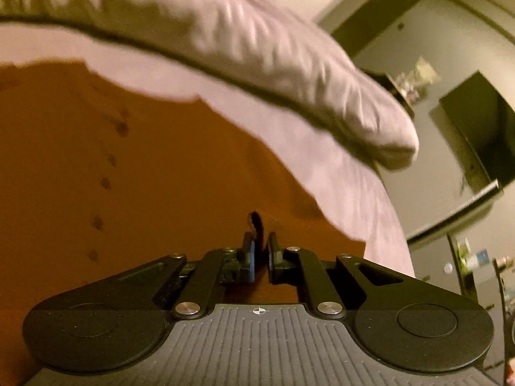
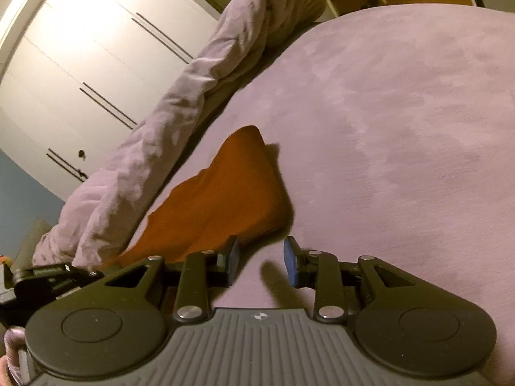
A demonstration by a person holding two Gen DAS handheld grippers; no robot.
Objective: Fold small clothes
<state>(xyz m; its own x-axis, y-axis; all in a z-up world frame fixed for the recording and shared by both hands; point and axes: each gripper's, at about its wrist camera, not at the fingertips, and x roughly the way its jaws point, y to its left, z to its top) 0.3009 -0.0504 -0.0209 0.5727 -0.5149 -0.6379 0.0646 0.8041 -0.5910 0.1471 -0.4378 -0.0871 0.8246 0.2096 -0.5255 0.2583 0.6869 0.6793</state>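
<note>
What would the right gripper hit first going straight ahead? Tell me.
Probably the bare purple bedsheet: the right gripper is open, empty, and tilted down at it. The orange garment lies just to its left, likely off the line, though depth is uncertain.

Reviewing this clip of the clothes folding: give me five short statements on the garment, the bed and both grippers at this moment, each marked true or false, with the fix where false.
1. The garment is orange. True.
2. The left gripper stands wide open. False: its jaws are closed, with orange cloth around them.
3. The right gripper is clamped on the garment. False: its jaws stand apart over the bare sheet, with the cloth beside its left finger.
4. A rolled-up duvet lies along the bed beyond the garment. True.
5. The garment lies on a wooden table. False: it lies on the mauve sheet.
</note>
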